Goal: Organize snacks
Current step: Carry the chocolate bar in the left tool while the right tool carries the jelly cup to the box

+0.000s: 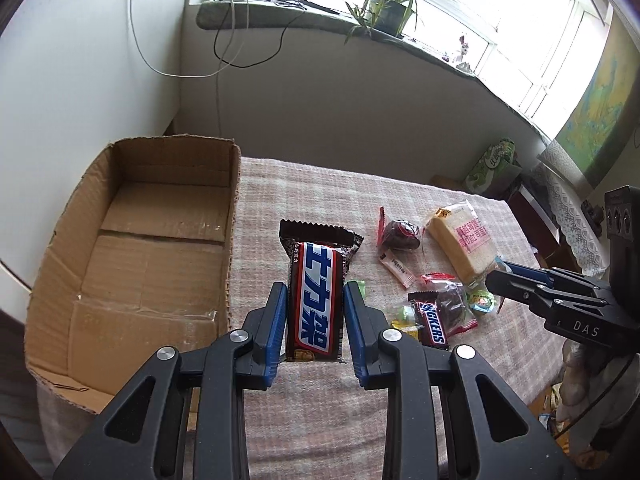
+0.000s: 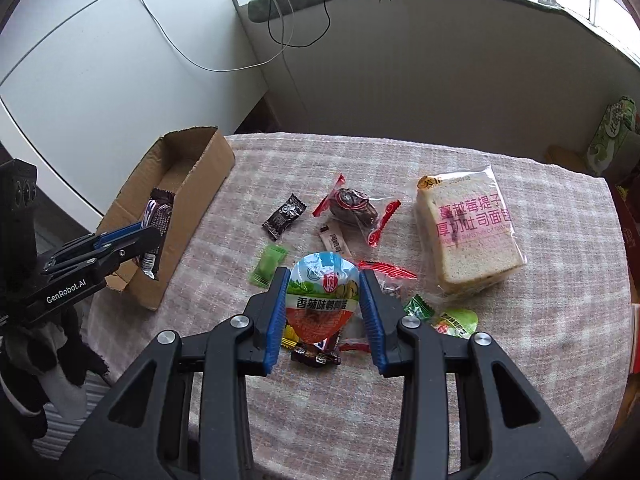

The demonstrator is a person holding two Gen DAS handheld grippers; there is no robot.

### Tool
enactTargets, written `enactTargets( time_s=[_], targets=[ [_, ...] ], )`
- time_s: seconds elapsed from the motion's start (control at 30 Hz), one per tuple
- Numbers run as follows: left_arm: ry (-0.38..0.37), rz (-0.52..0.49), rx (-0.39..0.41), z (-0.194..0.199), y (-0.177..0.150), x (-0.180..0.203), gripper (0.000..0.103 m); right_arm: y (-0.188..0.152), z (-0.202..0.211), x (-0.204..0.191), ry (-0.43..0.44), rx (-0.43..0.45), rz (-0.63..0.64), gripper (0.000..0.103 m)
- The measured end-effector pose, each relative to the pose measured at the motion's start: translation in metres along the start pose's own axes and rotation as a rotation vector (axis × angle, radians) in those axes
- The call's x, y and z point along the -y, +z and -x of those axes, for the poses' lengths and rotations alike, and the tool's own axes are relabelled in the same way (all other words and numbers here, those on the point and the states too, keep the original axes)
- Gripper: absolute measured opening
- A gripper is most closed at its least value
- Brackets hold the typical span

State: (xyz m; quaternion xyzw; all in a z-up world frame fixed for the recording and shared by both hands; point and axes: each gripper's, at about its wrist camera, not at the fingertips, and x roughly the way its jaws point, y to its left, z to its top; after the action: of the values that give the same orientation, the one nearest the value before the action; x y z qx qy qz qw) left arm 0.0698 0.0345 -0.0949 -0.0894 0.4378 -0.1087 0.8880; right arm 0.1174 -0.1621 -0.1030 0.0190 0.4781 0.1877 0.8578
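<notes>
My left gripper [image 1: 315,294] is shut on a brown Snickers bar [image 1: 316,292] and holds it above the tablecloth, just right of the open cardboard box [image 1: 120,240]. In the right wrist view the same bar [image 2: 158,220] hangs at the box's [image 2: 192,184] right wall. My right gripper [image 2: 325,284] is shut on a round egg snack pack [image 2: 322,300] over the pile of snacks. On the cloth lie a bagged bread loaf [image 2: 468,232], a dark date pack [image 2: 354,208], a small black candy [image 2: 285,216], a green candy [image 2: 269,266] and a second Snickers [image 1: 432,322].
The table has a pink checked cloth [image 2: 400,380]. Its right edge meets a green box [image 1: 494,170] and a shelf. A windowsill with a plant [image 1: 390,8] and cables runs behind. The box is empty inside.
</notes>
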Motion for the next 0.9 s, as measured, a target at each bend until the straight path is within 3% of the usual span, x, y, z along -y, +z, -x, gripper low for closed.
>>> enactTargets(
  time_s=[0.47,0.9],
  targets=[
    [0.137,0.136,0.047,0.033,-0.009,-0.074,0.027,0.039,-0.041,-0.104,0.124,-0.004,0.213,0.036],
    [0.222,0.201,0.037,0.034,-0.015,-0.123,0.027,0.04,-0.087,-0.192,0.222,-0.067,0.333,0.036]
  ],
)
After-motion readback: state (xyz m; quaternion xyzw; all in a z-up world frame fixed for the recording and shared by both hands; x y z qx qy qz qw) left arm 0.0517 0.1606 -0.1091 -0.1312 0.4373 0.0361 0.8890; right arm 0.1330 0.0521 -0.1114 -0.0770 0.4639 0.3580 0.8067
